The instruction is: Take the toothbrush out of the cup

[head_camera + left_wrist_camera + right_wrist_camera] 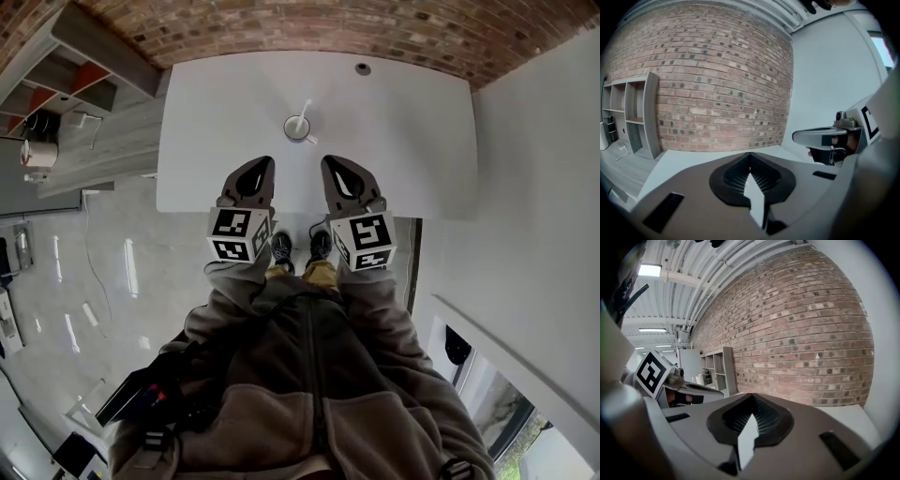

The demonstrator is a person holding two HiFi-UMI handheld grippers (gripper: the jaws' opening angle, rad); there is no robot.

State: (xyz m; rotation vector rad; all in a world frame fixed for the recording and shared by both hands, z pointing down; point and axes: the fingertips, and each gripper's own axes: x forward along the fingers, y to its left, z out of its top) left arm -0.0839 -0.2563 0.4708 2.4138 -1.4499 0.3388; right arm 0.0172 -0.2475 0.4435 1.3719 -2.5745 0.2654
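A small round cup (297, 127) stands on the white table (412, 141), a little behind its middle. A white toothbrush (303, 112) leans out of it toward the back right. My left gripper (263, 161) and right gripper (330, 161) hover side by side over the table's front edge, just short of the cup and to either side of it. Both are shut with nothing between the jaws. In the left gripper view the left gripper (750, 154) points at the brick wall; the right gripper (751, 396) does the same in its own view. Neither gripper view shows the cup.
A dark round grommet (363, 68) sits near the table's back edge, against the brick wall (281, 28). Grey shelving (84, 66) stands to the left of the table. A white wall (534, 169) closes the right side. My feet are under the front edge.
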